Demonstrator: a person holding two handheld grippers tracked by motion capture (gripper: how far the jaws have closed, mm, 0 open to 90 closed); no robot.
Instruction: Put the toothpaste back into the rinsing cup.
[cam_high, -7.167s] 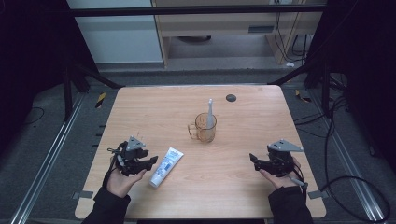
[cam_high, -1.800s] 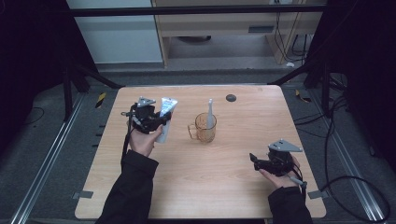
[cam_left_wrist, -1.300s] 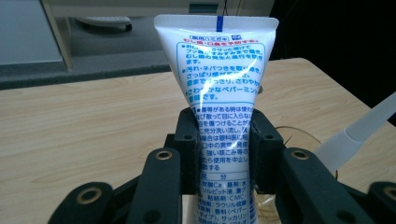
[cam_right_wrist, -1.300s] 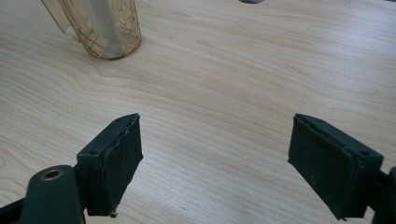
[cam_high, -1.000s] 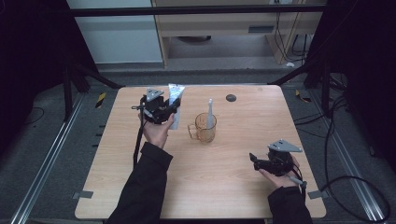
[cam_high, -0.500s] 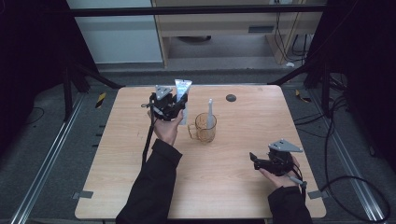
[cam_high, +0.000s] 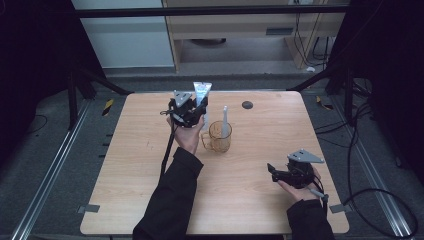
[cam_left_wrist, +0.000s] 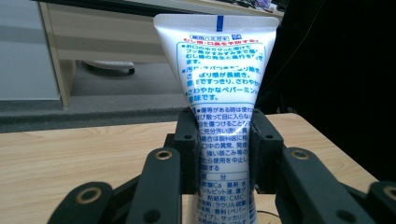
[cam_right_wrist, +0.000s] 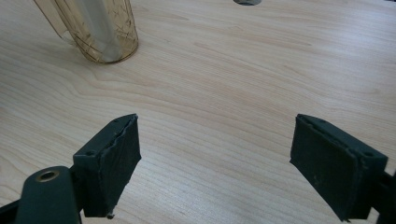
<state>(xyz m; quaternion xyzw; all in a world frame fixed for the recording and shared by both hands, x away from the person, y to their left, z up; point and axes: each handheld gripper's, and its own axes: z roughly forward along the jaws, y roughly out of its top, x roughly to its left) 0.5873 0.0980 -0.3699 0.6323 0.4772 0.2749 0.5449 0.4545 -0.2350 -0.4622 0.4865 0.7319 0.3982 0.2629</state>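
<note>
Holding the toothpaste tube (cam_high: 201, 95) upright in my left gripper (cam_high: 189, 111), just behind and left of the amber cup (cam_high: 218, 137) on the table (cam_high: 135, 165); a toothbrush (cam_high: 224, 119) stands inside it. Left gripper view: jaws pinch the tube (cam_left_wrist: 219, 116) mid-body, crimped end up. I'd bring it over the rim and lower it cap-first, clear of the brush. Right gripper view: right gripper (cam_right_wrist: 215, 161) spread wide, empty, low over bare wood, cup (cam_right_wrist: 95, 28) well ahead.

light: my table (cam_high: 150, 165) is evenly lit from above, its surroundings dark.
glare: a white patch on the tube (cam_left_wrist: 217, 84) i grip.
focus: my near jaws slightly soft.
</note>
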